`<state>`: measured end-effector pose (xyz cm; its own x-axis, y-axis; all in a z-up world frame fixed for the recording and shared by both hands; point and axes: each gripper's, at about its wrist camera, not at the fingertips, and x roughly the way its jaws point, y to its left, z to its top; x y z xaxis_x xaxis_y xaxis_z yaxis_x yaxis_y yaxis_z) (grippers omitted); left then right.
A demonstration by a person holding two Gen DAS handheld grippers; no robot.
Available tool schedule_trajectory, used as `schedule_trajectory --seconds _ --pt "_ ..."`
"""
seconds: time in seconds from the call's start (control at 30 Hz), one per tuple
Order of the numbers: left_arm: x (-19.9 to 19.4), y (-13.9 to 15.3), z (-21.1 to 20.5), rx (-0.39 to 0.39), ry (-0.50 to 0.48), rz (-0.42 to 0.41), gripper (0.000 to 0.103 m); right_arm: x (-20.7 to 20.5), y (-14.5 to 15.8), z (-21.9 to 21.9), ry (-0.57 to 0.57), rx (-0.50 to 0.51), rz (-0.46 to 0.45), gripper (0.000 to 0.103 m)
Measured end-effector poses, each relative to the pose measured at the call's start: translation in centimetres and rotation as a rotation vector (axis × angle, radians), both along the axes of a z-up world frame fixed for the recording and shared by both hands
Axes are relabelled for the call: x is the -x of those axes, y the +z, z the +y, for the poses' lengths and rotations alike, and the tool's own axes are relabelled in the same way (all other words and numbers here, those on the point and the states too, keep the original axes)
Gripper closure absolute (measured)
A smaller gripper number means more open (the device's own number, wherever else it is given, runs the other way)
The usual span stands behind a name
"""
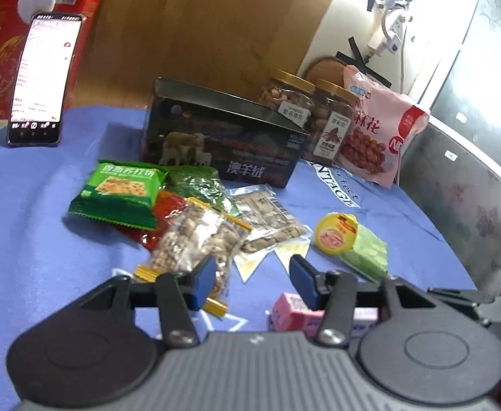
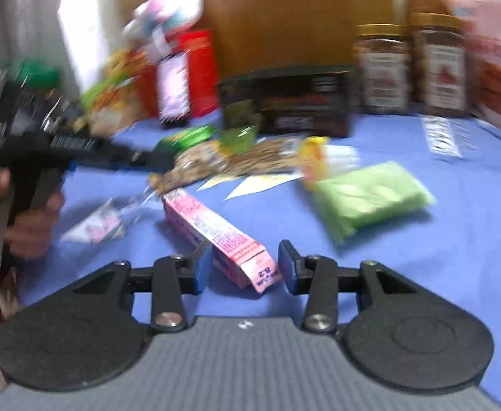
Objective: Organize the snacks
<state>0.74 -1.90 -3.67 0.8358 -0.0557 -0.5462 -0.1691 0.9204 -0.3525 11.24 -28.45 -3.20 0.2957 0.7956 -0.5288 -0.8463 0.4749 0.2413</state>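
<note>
— What are we working with, biggest thing first?

— The blue cloth (image 1: pixel 27 205) carries everything. At the far side stands the dark box (image 1: pixel 223 137) with its lid raised, which we take to be where the loose snacks belong, though that is our guess. To its right stand two nut jars (image 1: pixel 332 120) and a pink bag (image 1: pixel 377 130). Nearer us the loose packets lie in a heap: the green cracker packet (image 1: pixel 120 191), the clear nut bag (image 1: pixel 199 236), then the pale green packet (image 2: pixel 366 198) further right with a yellow cup (image 1: pixel 336 233) touching it.

— And the small pink box (image 2: pixel 216 236)?

— Nearest of all, lying flat and slantwise. Its near end sits between the fingers of the right gripper (image 2: pixel 245 267) — the jaws stand partly apart, pads clear of the card on both sides as far as the blur lets us judge.

— The left gripper (image 1: pixel 252 274)?

— Also partly apart and holding nothing, with bare cloth in the gap and the nut bag just beside its left finger.

— So how do we do this well?

— We square the right jaws to the box's long sides before closing, since it lies askew and a corner pinch would let it swivel. We press gently — thin card crushes. The left should take the nut bag by its body, not its slippery sealed edge.
</note>
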Motion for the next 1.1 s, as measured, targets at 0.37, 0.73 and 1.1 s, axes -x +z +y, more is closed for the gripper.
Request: schedule_trajectory --seconds 0.37,0.73,1.1 --pt "0.9 -0.3 -0.3 0.036 -0.010 0.022 0.041 2.0 -1.2 -0.6 -0.013 0.062 -0.086 0.046" --pt "-0.3 -1.6 -3.5 -0.005 -0.088 0.041 0.049 4.3 -1.5 1.9 0.013 0.102 -0.204 0.065" --pt "1.4 2.4 -1.2 -0.022 -0.010 -0.068 0.049 4.6 2.0 4.8 0.047 0.036 -0.337 0.065"
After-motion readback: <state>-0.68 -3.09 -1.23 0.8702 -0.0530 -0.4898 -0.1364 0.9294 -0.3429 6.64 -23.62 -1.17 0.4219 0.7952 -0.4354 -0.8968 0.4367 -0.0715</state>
